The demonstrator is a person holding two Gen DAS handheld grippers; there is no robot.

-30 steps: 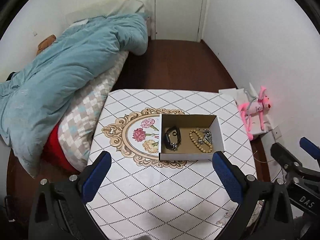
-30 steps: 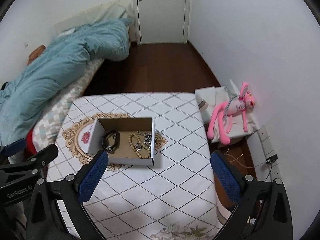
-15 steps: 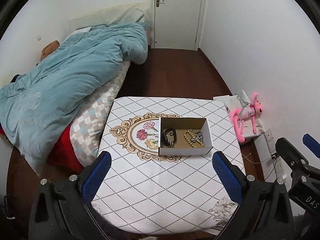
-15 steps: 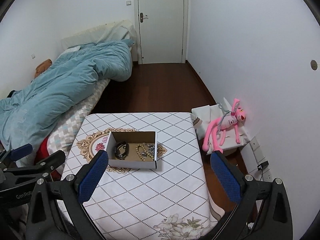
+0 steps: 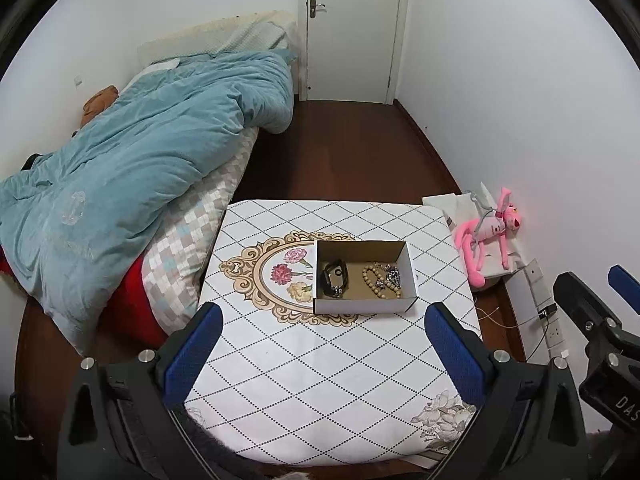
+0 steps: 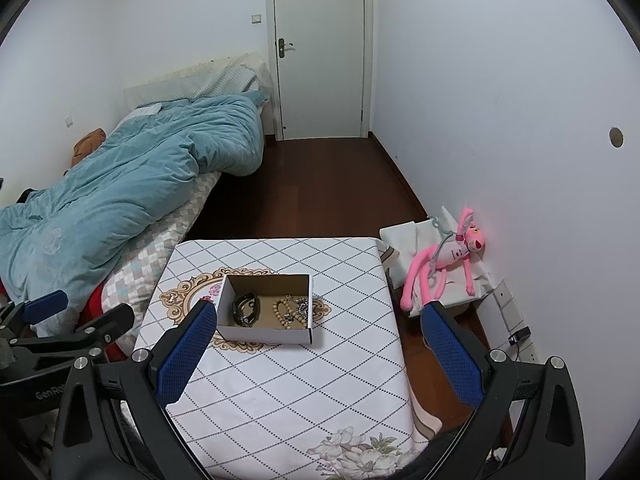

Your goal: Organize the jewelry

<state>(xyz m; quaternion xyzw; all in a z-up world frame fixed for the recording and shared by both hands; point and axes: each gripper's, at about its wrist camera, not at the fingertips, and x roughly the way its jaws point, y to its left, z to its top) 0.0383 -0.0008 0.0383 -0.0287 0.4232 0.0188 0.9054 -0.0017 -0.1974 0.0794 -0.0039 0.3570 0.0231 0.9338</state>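
Note:
A small open cardboard box [image 5: 366, 306] stands on the patterned table [image 5: 312, 380]. Inside lie a black watch [image 5: 334, 278], a beige bead bracelet [image 5: 372, 286] and a silvery jewelry piece [image 5: 392, 274]. The box [image 6: 266, 334] also shows in the right wrist view, with the watch [image 6: 245, 309] and beads [image 6: 282, 314]. My left gripper [image 5: 320, 354] is open and empty, held high above the table's near side. My right gripper [image 6: 318, 354] is open and empty, equally far back. Each gripper shows at the edge of the other's view.
A bed with a teal duvet [image 5: 120, 172] lies left of the table. A pink plush toy [image 5: 486, 236] rests on white paper by the right wall. Wall sockets and a cable [image 5: 546, 312] sit low on the right. A white door [image 5: 352, 28] is at the far end.
Both grippers have drawn up and back from the table, so the box looks smaller and more of the room shows. The jewelry in the box has not moved.

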